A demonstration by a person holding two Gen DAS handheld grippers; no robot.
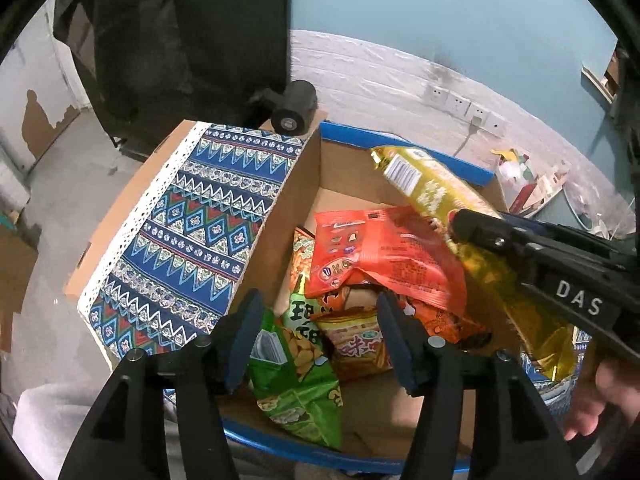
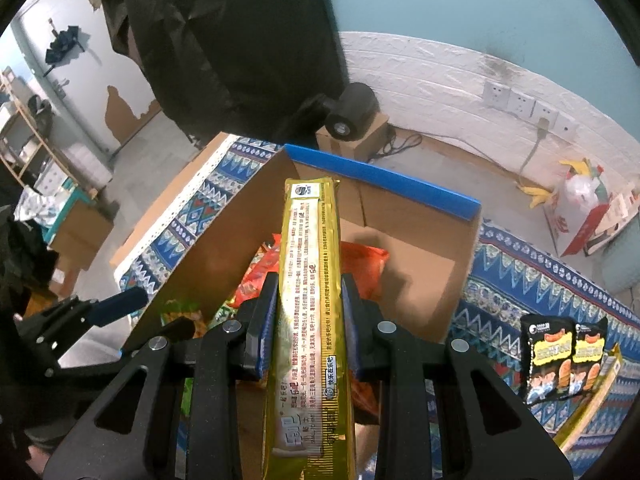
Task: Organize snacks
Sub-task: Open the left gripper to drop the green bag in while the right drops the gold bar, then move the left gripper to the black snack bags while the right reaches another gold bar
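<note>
Right gripper (image 2: 308, 324): clenched on the gold pack (image 2: 310, 296), pads (image 2: 267, 320) pressing its two long sides near mid-length.
Left gripper (image 1: 316, 336): released, jaws spread wide, nothing between them; hovering over the near end of the box (image 1: 296, 184).
Gold pack, place: held in the air above the box's open top, not resting on anything below as far as visible.
Gold pack, axis: long and narrow; long axis running along the right fingers, away from the camera.
Gold pack, pointing: sealed top end forward and up toward the blue rim (image 2: 380, 178) in the right view; in the left view, slanting from low right to upper left across the box.
Box contents: red bag (image 1: 384, 252), green bag (image 1: 296, 368), orange packs (image 1: 356, 340) piled loosely at the near end; far end mostly bare cardboard.
Done, judged: several snacks already in the box.
Left, judged: gold pack not yet set down; black packs (image 2: 560, 356) and another gold pack (image 2: 592, 400) lying outside on the patterned cloth (image 2: 540, 280), right of the box.
Next, judged: lowering the gold pack lengthwise into the bare stretch looks the likely fit.
</note>
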